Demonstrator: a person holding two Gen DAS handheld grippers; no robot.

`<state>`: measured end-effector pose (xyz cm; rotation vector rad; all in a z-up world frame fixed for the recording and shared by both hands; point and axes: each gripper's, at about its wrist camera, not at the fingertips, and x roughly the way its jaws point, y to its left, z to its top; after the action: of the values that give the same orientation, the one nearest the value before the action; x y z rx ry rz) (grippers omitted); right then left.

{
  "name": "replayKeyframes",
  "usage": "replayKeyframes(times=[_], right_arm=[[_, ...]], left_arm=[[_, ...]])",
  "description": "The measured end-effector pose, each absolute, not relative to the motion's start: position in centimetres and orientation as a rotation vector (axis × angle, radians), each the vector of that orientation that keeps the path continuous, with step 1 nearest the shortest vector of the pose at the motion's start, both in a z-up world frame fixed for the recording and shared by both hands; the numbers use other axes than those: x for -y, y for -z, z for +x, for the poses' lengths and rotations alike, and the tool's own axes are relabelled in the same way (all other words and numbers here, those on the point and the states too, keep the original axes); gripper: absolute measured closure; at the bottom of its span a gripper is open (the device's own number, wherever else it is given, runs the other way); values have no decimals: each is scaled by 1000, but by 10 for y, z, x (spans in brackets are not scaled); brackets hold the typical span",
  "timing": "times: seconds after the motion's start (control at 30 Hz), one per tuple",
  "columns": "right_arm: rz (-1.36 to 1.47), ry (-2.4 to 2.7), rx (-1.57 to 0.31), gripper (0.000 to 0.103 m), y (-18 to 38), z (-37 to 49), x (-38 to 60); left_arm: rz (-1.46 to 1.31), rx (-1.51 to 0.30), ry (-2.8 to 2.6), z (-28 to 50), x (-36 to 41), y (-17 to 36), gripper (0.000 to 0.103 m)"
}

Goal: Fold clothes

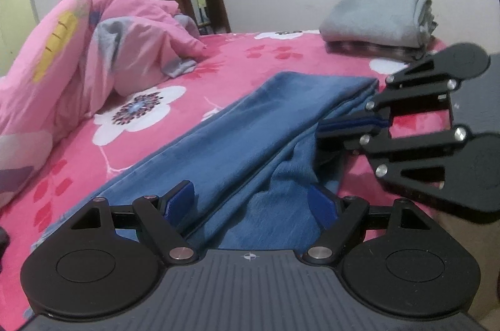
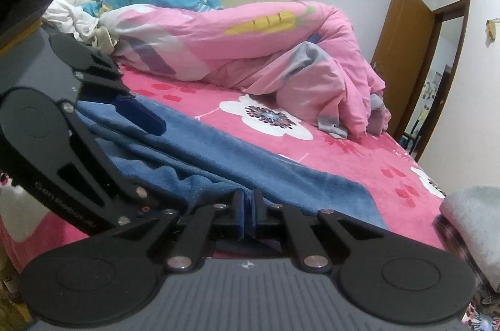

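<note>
Left wrist view: the left gripper (image 1: 250, 203) stands released, its 2 fingers (image 1: 179, 200) astride a ridge of the blue garment (image 1: 250, 125) on the bed (image 1: 156, 100). Just beyond, the right gripper (image 2: 249, 214) is clenched on the garment's edge. Farther off — a folded grey stack (image 1: 378, 18) and a pink quilt (image 2: 265, 50).

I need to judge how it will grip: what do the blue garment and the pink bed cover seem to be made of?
Blue garment: probably soft fleece or brushed knit, matte, with a fuzzy nap and limp folds. Pink bed cover: seemingly plush printed fabric with a slightly velvety surface.
</note>
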<state>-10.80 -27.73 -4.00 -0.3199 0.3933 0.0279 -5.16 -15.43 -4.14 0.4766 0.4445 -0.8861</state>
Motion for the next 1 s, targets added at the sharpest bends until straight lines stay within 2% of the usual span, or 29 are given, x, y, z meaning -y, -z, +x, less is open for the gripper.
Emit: replayKeyframes(times=[0.27, 0.5, 0.6, 0.77, 0.93, 1.0], right_arm=[[-252, 9, -375, 100, 34, -108, 294], [-105, -17, -383, 100, 25, -122, 311], [94, -91, -428, 99, 25, -121, 330], [640, -285, -543, 92, 43, -104, 369], [1040, -365, -689, 73, 81, -77, 386], [1090, -337, -716, 73, 90, -69, 389]], left_arm=[[545, -446, 880, -52, 166, 48, 22], [585, -346, 764, -58, 172, 45, 25], [601, -330, 748, -62, 169, 48, 27], [617, -335, 736, -64, 165, 56, 27], [597, -334, 725, -66, 160, 61, 27], [594, -331, 725, -66, 159, 61, 27]])
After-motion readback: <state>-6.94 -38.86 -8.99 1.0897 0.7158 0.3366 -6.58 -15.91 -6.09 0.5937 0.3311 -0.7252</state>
